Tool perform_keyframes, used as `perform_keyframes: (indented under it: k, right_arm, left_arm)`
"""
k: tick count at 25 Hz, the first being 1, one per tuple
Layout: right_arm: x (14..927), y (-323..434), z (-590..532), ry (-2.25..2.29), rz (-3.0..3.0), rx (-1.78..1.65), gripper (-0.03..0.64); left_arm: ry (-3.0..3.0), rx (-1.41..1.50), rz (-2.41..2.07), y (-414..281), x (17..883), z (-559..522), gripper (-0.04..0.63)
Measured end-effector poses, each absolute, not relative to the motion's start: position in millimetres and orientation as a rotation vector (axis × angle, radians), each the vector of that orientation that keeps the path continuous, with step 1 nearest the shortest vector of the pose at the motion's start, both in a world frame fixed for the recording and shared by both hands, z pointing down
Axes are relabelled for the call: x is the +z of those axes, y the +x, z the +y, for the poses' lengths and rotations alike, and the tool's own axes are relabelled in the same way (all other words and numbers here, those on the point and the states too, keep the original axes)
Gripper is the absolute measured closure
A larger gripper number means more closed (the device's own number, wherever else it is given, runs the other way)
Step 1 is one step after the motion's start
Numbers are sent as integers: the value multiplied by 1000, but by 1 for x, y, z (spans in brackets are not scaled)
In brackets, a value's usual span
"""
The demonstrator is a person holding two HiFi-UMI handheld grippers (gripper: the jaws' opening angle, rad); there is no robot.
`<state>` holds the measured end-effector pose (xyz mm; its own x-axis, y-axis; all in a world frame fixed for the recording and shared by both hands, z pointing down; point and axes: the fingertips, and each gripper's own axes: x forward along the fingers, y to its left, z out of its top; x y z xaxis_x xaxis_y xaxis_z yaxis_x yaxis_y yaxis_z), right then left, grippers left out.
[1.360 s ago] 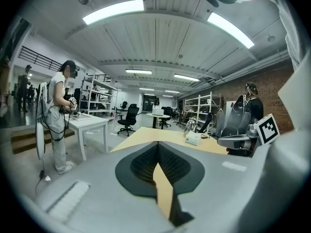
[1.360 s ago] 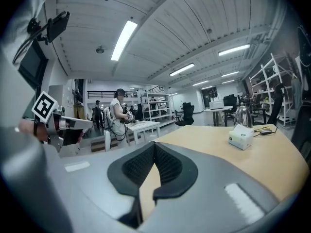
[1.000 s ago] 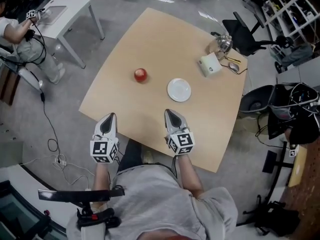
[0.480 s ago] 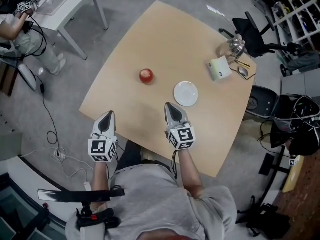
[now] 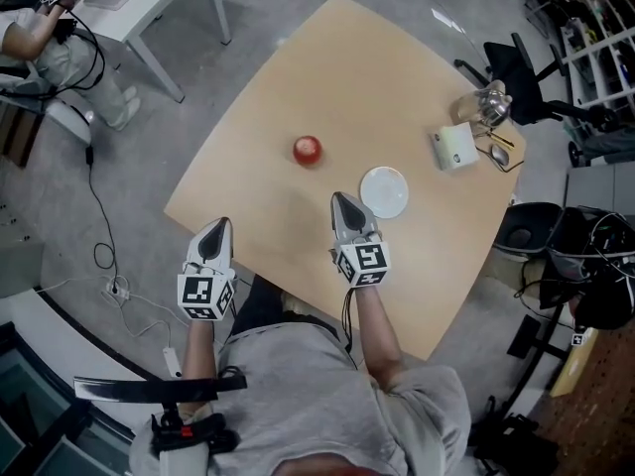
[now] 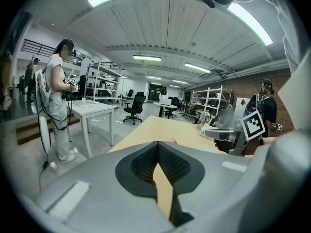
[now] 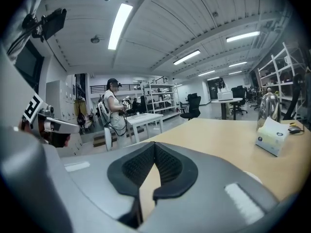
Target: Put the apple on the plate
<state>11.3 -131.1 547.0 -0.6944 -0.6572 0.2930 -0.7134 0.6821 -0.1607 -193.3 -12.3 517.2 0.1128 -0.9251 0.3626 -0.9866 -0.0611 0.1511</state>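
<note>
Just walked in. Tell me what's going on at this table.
A person holds a gripper in each hand at the near edge of the light wooden table. The left gripper and right gripper are both shut and empty. The red apple sits untouched on the table, a little left of the empty round white plate, so nothing is picked up yet.

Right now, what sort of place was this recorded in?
Probably an open-plan lab or workshop: metal shelving racks along the back, a rolling office chair between work tables, and another person in cabled gear standing at a white table.
</note>
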Motion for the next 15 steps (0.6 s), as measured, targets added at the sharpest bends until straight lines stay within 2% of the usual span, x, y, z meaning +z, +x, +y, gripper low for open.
perform_keyframes:
  k: [15]
  right_arm:
    - [574,-28,-170,1012,-2668,331,609]
  left_arm:
    - [1984,257,-1868,-208,536,-13,577]
